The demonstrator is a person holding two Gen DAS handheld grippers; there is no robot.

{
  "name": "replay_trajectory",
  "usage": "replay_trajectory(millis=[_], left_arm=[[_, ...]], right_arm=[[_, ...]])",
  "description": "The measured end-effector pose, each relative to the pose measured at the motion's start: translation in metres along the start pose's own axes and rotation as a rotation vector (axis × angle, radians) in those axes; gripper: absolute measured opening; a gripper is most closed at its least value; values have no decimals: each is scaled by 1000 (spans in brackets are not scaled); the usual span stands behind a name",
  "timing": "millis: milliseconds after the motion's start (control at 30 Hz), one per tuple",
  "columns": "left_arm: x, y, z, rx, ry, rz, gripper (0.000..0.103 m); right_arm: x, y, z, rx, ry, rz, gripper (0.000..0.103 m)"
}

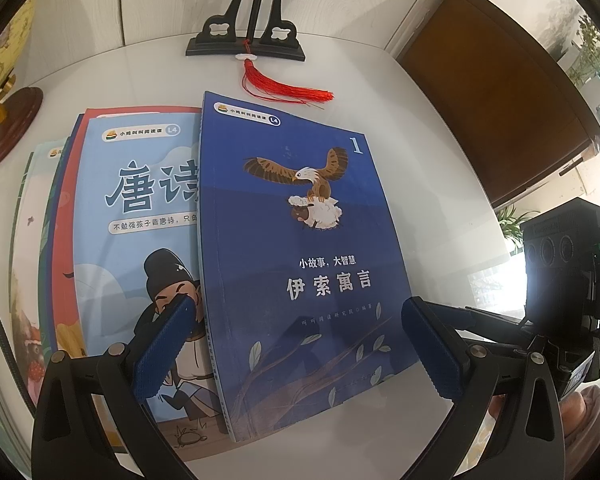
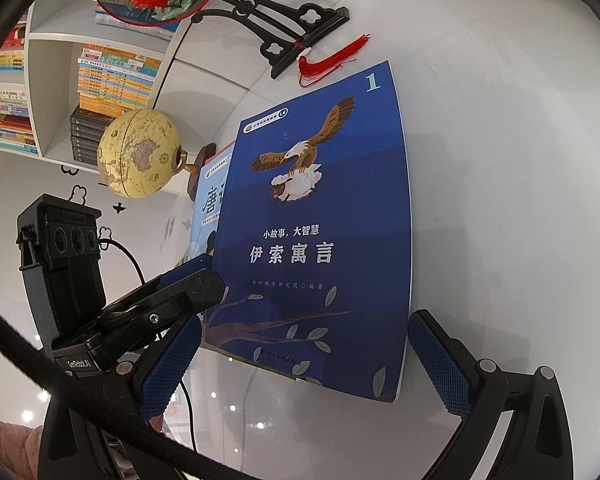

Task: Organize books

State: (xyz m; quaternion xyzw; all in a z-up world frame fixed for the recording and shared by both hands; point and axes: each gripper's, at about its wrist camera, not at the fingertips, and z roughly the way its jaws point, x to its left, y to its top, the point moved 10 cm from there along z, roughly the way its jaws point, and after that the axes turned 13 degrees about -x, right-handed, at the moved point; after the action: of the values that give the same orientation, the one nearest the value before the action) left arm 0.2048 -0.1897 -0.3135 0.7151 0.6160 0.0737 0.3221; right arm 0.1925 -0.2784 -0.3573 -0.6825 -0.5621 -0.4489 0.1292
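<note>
Left wrist view
Left gripper (image 1: pixel 296 344): jaws wide, straddling the near end of the blue book (image 1: pixel 300 248), nothing clamped.
Blue book: flat on the table (image 1: pixel 440 160), overlapping the right edge of the light-blue book (image 1: pixel 136 240).
Stack: light-blue book tops fanned books toward the table's left edge.
Tassel (image 1: pixel 284 88): just beyond the blue book.

Right wrist view
Right gripper (image 2: pixel 304 364): jaws wide, at the blue book's (image 2: pixel 320 240) near edge, empty.
Globe (image 2: pixel 138 152): at the table's far-left edge.
</note>
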Motion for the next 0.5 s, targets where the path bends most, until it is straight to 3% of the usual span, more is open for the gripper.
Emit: replay_trajectory(millis=[500], left_arm=[[2,-2,0,-4,0,22,102]], right_arm=[[-4,3,-4,-16,62,81,103]])
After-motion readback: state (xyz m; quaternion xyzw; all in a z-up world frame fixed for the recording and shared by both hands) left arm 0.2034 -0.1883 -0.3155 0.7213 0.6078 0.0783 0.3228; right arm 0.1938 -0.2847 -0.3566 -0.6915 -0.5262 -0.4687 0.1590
